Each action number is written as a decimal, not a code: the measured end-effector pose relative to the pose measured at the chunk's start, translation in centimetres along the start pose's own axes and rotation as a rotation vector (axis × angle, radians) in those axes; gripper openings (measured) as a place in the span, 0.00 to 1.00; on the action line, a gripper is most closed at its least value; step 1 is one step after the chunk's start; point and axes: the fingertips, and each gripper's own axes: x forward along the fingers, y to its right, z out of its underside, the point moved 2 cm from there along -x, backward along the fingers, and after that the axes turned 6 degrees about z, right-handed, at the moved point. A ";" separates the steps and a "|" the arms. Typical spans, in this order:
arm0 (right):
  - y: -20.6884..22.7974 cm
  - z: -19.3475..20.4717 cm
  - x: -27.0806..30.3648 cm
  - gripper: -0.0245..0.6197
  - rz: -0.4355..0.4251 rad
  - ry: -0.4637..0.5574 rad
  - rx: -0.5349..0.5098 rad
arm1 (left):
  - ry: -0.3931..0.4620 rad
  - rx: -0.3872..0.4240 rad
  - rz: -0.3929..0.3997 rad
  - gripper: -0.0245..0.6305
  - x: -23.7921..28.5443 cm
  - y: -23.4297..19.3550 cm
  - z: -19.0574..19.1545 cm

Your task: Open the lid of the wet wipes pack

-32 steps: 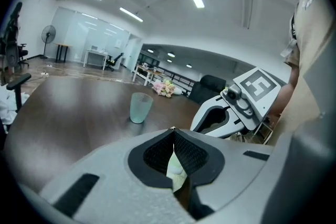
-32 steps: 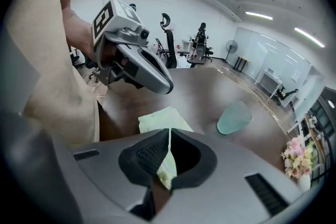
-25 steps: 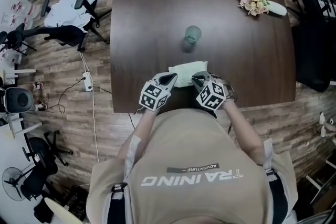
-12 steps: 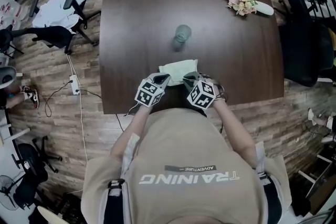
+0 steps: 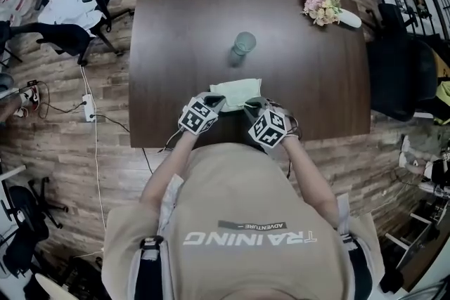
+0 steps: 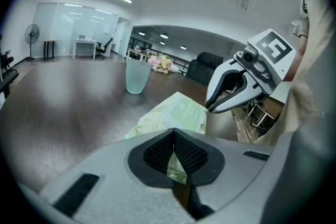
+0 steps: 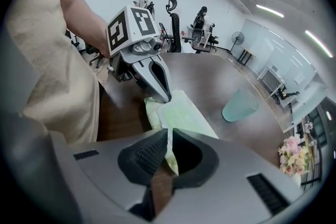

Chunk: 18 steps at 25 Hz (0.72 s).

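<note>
The pale green wet wipes pack lies flat on the dark table, close to its near edge. My left gripper is at the pack's near left corner. In the left gripper view the gripper is shut, with the pack's thin green edge pinched between the pads. My right gripper is at the near right corner. It is shut on the pack's foil edge. Each view shows the other gripper's tip on the pack: the right gripper and the left gripper. The lid lies flat.
A frosted green cup stands behind the pack at mid table. A bunch of pink flowers lies at the far right corner. Office chairs stand round the table, and the person's torso is right behind the near edge.
Both grippers stay at the pack's near corners, and the left one has dipped slightly. The pack has not moved on the table. The head camera has shifted.
</note>
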 end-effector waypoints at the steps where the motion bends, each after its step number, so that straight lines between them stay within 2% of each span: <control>1: 0.0 0.0 0.1 0.06 -0.004 -0.007 -0.011 | 0.002 -0.006 0.009 0.05 0.0 -0.1 0.0; 6: -0.1 -0.4 0.8 0.08 0.016 -0.053 -0.129 | -0.007 0.014 0.002 0.05 -0.2 0.0 -0.1; 8: -0.1 -0.5 1.1 0.21 0.023 -0.067 -0.183 | -0.020 0.030 -0.011 0.05 -0.2 0.1 -0.1; 14: -0.3 -0.5 2.1 0.22 0.030 -0.091 -0.287 | -0.022 0.014 -0.006 0.05 -0.2 0.1 -0.2; 18: -0.5 -0.2 2.6 0.22 0.074 -0.089 -0.348 | -0.017 0.004 0.000 0.05 0.0 0.2 -0.1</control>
